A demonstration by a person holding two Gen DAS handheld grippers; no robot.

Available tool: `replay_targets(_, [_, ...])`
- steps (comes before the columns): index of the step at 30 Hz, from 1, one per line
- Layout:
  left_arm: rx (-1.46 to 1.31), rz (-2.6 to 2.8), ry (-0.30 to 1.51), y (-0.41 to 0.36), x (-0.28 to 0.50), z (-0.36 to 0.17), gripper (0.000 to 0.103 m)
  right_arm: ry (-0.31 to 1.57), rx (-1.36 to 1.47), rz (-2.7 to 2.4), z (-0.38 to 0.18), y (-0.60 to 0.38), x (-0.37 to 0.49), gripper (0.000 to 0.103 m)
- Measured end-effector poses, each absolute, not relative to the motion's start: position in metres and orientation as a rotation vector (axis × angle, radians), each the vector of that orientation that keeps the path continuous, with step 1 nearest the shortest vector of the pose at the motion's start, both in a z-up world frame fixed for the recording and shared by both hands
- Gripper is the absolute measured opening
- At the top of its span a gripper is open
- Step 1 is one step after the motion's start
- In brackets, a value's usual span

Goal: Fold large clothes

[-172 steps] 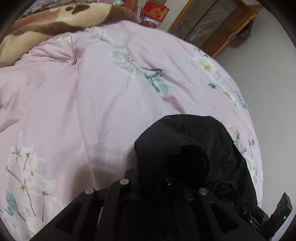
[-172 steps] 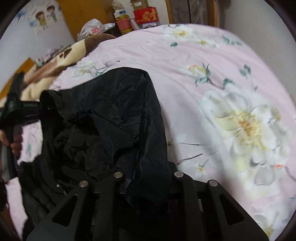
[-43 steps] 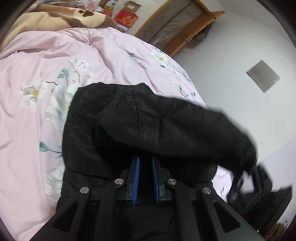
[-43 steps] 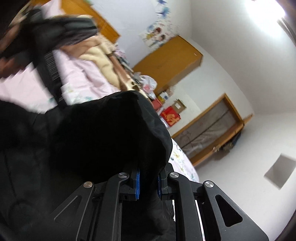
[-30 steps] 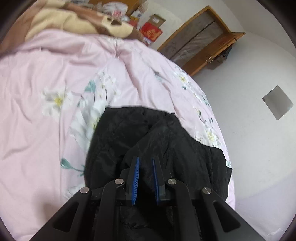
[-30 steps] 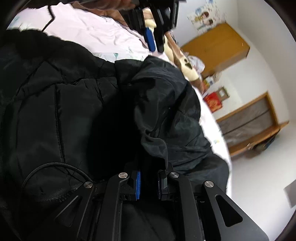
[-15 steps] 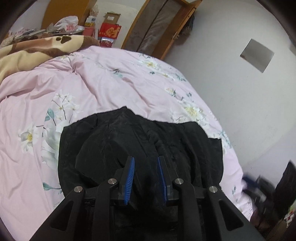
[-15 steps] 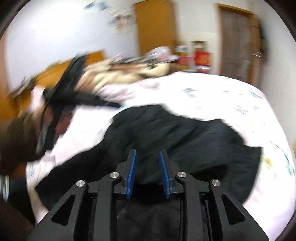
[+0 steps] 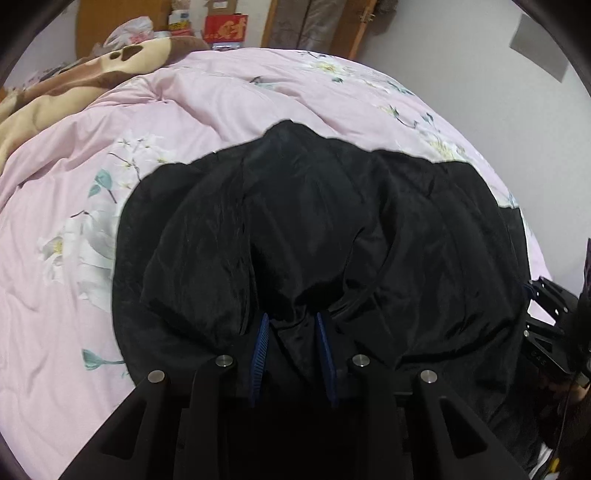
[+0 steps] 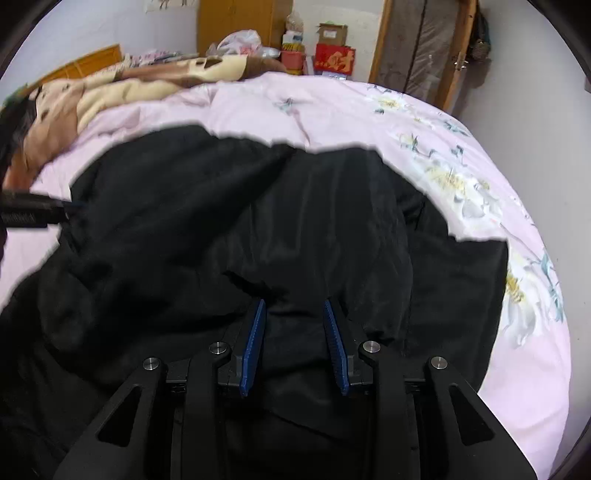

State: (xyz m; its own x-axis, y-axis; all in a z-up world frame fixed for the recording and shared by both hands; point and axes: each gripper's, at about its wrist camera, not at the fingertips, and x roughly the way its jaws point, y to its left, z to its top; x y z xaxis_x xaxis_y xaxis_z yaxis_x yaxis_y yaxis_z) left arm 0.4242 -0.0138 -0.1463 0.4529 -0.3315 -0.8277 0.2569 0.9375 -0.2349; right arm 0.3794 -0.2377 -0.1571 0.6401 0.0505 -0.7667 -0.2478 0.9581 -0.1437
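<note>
On the quilt (image 9: 229, 110) I see the coat (image 9: 332, 229) spread; my left gripper (image 9: 293, 325) and right gripper (image 10: 293, 314) both gape over its near edge, gripping nothing.

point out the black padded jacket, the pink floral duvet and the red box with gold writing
black padded jacket (image 9: 314, 221), left wrist view, middle panel
pink floral duvet (image 9: 55, 314), left wrist view, bare left part
red box with gold writing (image 10: 335, 59), right wrist view, front face

A home bedroom: a bed under a pink flowered quilt (image 9: 207, 110), a brown and cream blanket (image 10: 155, 85), a wooden wardrobe (image 10: 243, 26) and stacked boxes (image 10: 332, 55) by the door (image 10: 421, 48).
</note>
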Motion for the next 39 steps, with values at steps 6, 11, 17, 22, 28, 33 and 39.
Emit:
replay_targets(6, [-0.175,-0.370,1.064,-0.005,0.430,-0.163,0.028,0.854,-0.216,0.193,-0.170,-0.248,0.375,0.033])
replay_targets(11, [-0.218,-0.367,1.027,0.006,0.417,-0.130,0.027,0.855,-0.101,0.189,-0.146,-0.258,0.367,0.033])
replay_targets(17, [-0.232,-0.407,0.869,-0.002,0.405,-0.067,0.028,0.646,0.029,0.298,-0.078,-0.236,0.359,0.035])
replay_targets(22, [-0.107,-0.339,0.937,-0.031,0.424,-0.097,0.028,0.722,-0.013,0.347,-0.108,-0.196,0.384,0.035])
replay_targets(28, [-0.172,-0.390,0.995,-0.025,0.434,-0.155,0.028,0.851,-0.116,0.268,-0.165,-0.187,0.401,0.035])
replay_targets(33, [-0.290,-0.424,1.033,-0.014,0.446,-0.173,0.026,0.864,-0.179,0.259,-0.183,-0.188,0.404,0.034])
replay_targets(39, [-0.255,-0.403,1.006,-0.020,0.443,-0.179,0.023,0.867,-0.189,0.233,-0.195,-0.185,0.404,0.034])
